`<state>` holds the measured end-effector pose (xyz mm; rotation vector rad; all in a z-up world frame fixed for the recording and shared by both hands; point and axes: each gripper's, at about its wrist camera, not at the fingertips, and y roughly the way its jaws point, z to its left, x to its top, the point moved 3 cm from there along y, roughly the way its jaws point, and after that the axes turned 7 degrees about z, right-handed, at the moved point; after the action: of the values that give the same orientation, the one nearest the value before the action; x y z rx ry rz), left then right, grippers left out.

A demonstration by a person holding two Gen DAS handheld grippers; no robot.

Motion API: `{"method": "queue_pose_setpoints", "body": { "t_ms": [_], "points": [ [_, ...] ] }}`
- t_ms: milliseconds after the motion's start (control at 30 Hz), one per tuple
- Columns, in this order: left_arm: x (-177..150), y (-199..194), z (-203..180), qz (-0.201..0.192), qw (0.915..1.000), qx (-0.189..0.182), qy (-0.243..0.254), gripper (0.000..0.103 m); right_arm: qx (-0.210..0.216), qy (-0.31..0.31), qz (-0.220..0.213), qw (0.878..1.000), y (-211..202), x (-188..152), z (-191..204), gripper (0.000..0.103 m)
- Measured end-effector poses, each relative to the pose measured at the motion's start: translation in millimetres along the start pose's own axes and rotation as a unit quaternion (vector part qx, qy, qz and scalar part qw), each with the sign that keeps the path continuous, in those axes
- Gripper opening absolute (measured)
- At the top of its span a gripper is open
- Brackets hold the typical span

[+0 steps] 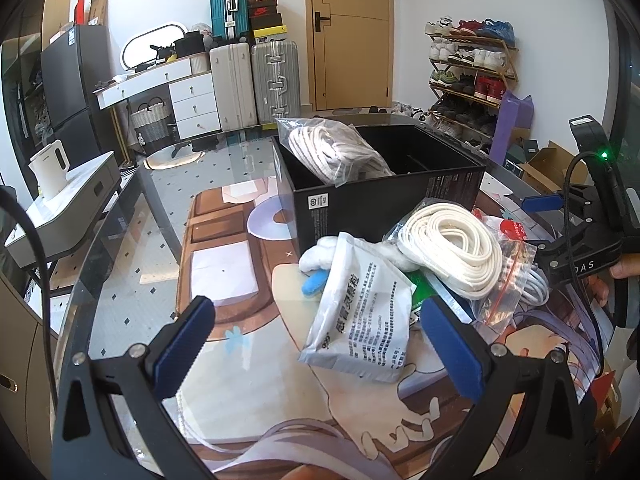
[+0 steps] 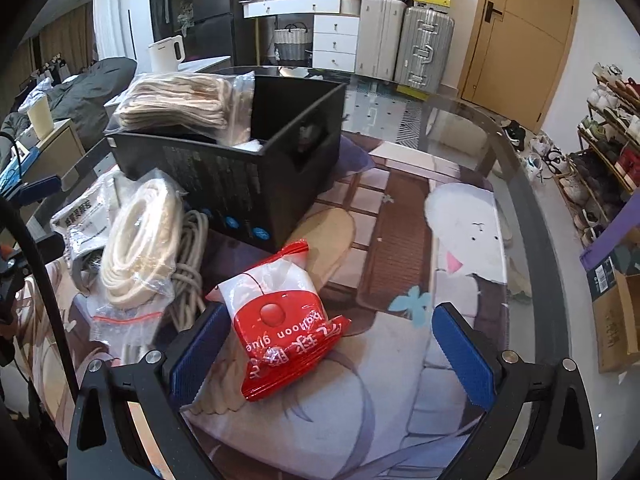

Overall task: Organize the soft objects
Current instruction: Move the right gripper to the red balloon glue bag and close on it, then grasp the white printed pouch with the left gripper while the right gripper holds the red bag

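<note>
A black box stands on the table with a bag of white cord leaning in it; the box also shows in the right wrist view. In front lie a grey-white pouch, a bagged coil of white cord and a white and blue soft item. My left gripper is open, with the pouch between its fingers. My right gripper is open around a red and white packet. The cord coil lies left of it.
The glass table carries a printed mat. Suitcases, a white dresser and a shoe rack stand beyond. The right gripper's body shows at the left view's right edge.
</note>
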<state>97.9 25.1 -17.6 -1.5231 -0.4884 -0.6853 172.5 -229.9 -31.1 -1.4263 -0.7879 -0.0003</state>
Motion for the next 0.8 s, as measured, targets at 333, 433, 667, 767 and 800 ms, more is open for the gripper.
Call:
{"method": "queue_pose_setpoints", "body": {
  "t_ms": [333, 433, 667, 767, 800],
  "points": [
    [0.2, 0.6, -0.3, 0.006, 1.0, -0.002, 0.003, 0.103, 0.032, -0.014, 0.004, 0.999, 9.1, 0.8, 3.2, 0.102],
    [-0.6, 0.9, -1.1, 0.008, 1.0, -0.004, 0.004, 0.103, 0.055, -0.014, 0.001, 0.998, 8.8, -0.1, 3.6, 0.088],
    [0.8, 1.1, -2.3, 0.01, 0.9999, -0.008, 0.009, 0.103, 0.07, -0.013, -0.01, 0.997, 1.8, -7.1, 10.8, 0.059],
    [1.5, 1.5, -3.4, 0.011, 0.9998, -0.007, 0.013, 0.103, 0.069, -0.009, -0.013, 0.998, -3.0, -12.4, 13.1, 0.054],
    [2.0, 1.2, -4.0, 0.011, 0.9998, -0.008, 0.014, 0.103, 0.07, -0.007, -0.015, 0.997, -5.4, -15.3, 13.6, 0.053]
  ]
}}
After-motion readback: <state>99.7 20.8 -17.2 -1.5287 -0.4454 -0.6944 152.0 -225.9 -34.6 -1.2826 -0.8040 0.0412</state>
